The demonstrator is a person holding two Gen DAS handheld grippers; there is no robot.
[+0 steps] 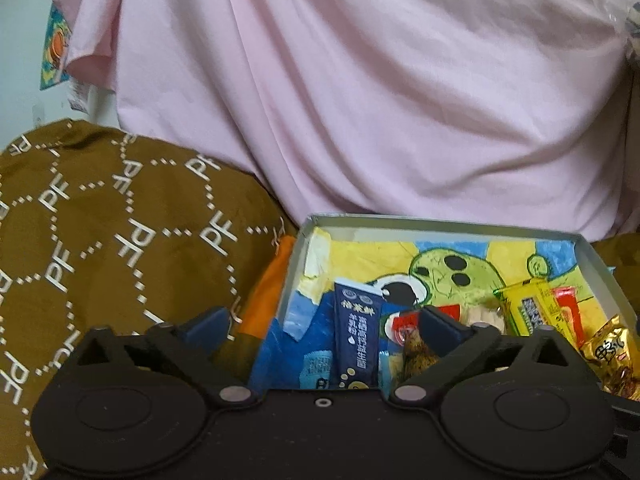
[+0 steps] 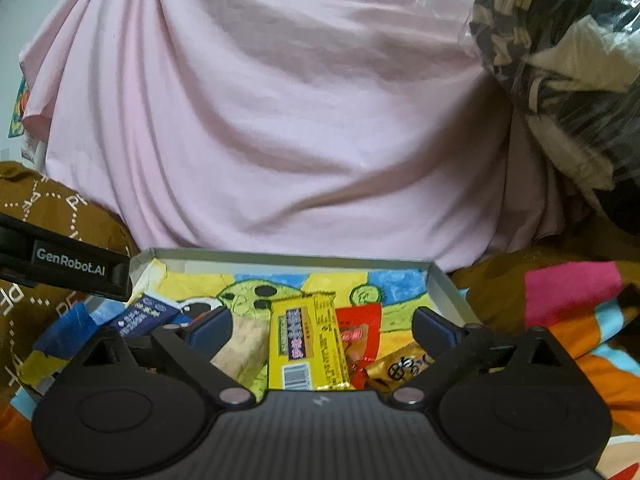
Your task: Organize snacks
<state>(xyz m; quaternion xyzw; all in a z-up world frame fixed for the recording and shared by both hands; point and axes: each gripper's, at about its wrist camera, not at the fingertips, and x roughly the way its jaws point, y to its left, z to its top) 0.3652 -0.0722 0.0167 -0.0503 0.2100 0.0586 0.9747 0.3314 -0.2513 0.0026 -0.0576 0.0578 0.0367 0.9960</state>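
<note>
Right now both tongs hang spread and empty over the shallow box [image 2: 448,284], which rests on a brown patterned cover [image 1: 100,216] in front of a pink cloth [image 2: 280,120]. Between the fingers of the right tongs [image 2: 322,326] lie the yellow packet [image 2: 306,344], a pale biscuit bar [image 2: 244,344], a red packet [image 2: 360,332] and a gold packet [image 2: 400,368]; the left tongs [image 1: 324,320] frame the dark blue stick packet [image 1: 356,340]. These snacks overlap, so closing on the yellow packet could likely catch the red one too, or the slick film may slip. Pressing down on such soft bedding could tilt the box and spill it.
</note>
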